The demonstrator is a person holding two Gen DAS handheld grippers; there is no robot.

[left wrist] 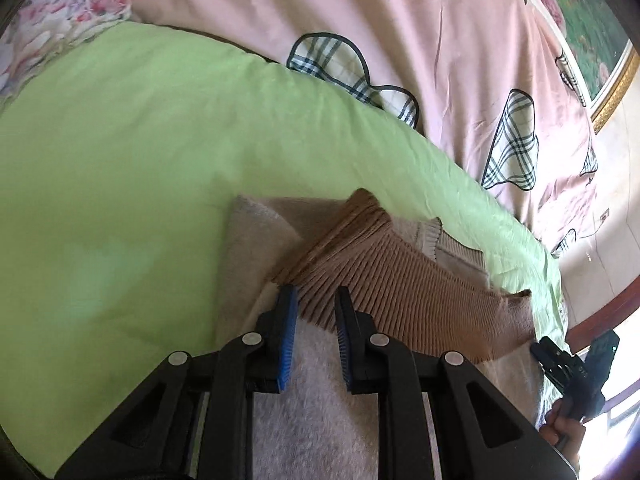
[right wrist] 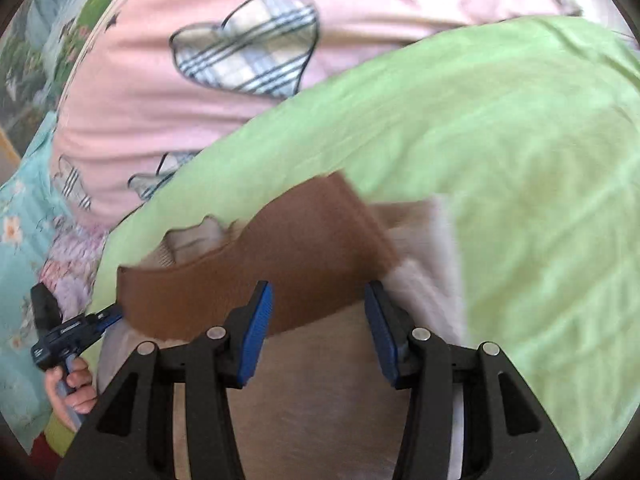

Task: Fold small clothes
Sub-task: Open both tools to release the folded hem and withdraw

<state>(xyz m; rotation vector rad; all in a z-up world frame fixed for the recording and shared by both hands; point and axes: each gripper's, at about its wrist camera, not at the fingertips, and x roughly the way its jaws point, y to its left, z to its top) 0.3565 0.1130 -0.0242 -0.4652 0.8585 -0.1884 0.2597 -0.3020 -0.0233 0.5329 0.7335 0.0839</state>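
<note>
A small beige knit garment [left wrist: 320, 392] with a brown ribbed band [left wrist: 400, 292] lies on a green sheet [left wrist: 140, 160]. My left gripper [left wrist: 316, 300] hovers over it near the band, jaws a little apart with nothing between them. In the right wrist view the garment [right wrist: 320, 400] and its brown band [right wrist: 280, 248] lie under my right gripper [right wrist: 318, 296], which is wide open and empty. Each gripper shows at the edge of the other's view: the right [left wrist: 560, 364] and the left [right wrist: 92, 320].
A pink quilt with plaid heart patches [left wrist: 400, 20] lies beyond the green sheet. A floral cloth [left wrist: 60, 28] sits at the far left. A framed picture [left wrist: 592, 40] and pale floor are at the right edge. A blue floral cloth [right wrist: 24, 220] lies left.
</note>
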